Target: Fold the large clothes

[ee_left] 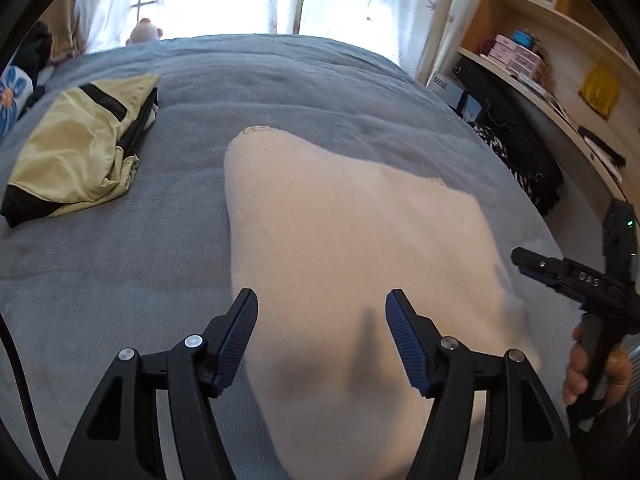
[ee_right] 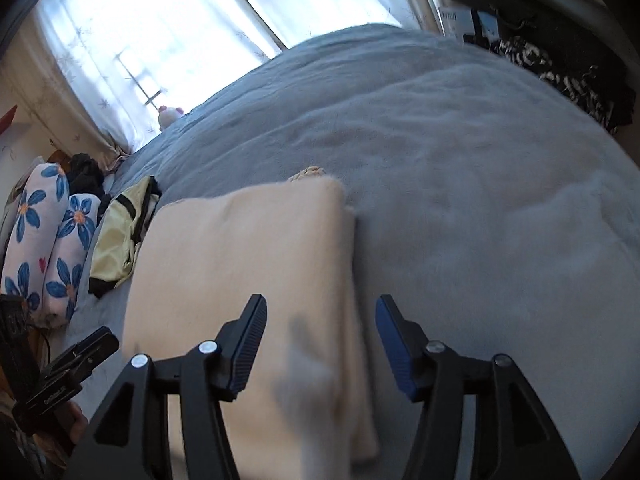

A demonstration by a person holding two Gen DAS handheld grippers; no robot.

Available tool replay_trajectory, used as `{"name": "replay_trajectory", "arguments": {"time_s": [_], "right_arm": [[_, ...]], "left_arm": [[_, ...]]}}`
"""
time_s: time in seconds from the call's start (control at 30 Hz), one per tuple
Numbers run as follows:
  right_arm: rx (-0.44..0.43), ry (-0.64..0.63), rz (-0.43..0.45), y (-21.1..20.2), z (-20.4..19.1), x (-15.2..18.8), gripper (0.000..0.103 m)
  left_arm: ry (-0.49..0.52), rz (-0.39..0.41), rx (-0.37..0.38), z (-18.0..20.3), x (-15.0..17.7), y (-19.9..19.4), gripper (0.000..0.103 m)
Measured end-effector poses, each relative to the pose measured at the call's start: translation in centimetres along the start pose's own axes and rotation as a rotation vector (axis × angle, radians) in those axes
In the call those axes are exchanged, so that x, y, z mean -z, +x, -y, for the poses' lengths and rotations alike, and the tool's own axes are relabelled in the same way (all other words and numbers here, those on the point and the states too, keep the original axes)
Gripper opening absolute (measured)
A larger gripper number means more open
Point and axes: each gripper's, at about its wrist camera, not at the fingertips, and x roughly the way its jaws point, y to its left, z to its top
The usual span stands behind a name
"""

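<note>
On grey-blue bed cover [ee_left: 120,264]: cream folded garment [ee_left: 340,240], lying flat mid-bed. Above its near end, left claw [ee_left: 321,322] spread wide, gripping nothing. Right claw [ee_right: 320,332] likewise wide, empty, over garment's right edge. Further left, yellow-and-black garment [ee_left: 76,152], apparently folded. Behind, floral pillows [ee_right: 44,240].

The near end of the cream garment [ee_left: 352,264] is hidden behind the left gripper [ee_left: 322,338] and cut off by the lower edge. Its right edge is blurred beside the right gripper [ee_right: 320,340].
</note>
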Motion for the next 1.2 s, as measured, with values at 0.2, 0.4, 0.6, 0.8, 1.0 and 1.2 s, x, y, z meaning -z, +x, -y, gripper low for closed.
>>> {"name": "replay_trajectory", "arguments": {"time_s": [0.2, 0.4, 0.6, 0.8, 1.0, 1.2], "right_arm": [[-0.014, 0.004, -0.065, 5.9, 0.1, -3.7, 0.056], [-0.014, -0.047, -0.011, 5.9, 0.3, -4.7, 0.017], [0.004, 0.029, -0.069, 7.4, 2.4, -4.2, 0.041], [0.146, -0.120, 0.016, 2.2, -1.3, -2.8, 0.045], [0.004, -0.231, -0.011, 0.0, -6.4, 1.7, 0.045], [0.005, -0.357, -0.093, 1.6, -9.0, 5.9, 0.045]], "left_arm": [[-0.066, -0.073, 0.030, -2.3, -3.6, 4.5, 0.064], [-0.045, -0.020, -0.006, -2.2, -4.9, 5.4, 0.054], [-0.032, 0.004, -0.045, -2.3, -4.5, 6.7, 0.063], [0.021, 0.042, -0.107, -0.8, -4.4, 3.3, 0.062], [0.116, 0.042, -0.089, 3.7, -1.3, 0.2, 0.062], [0.164, 0.023, -0.087, 5.9, 2.6, 0.2, 0.062]]}}
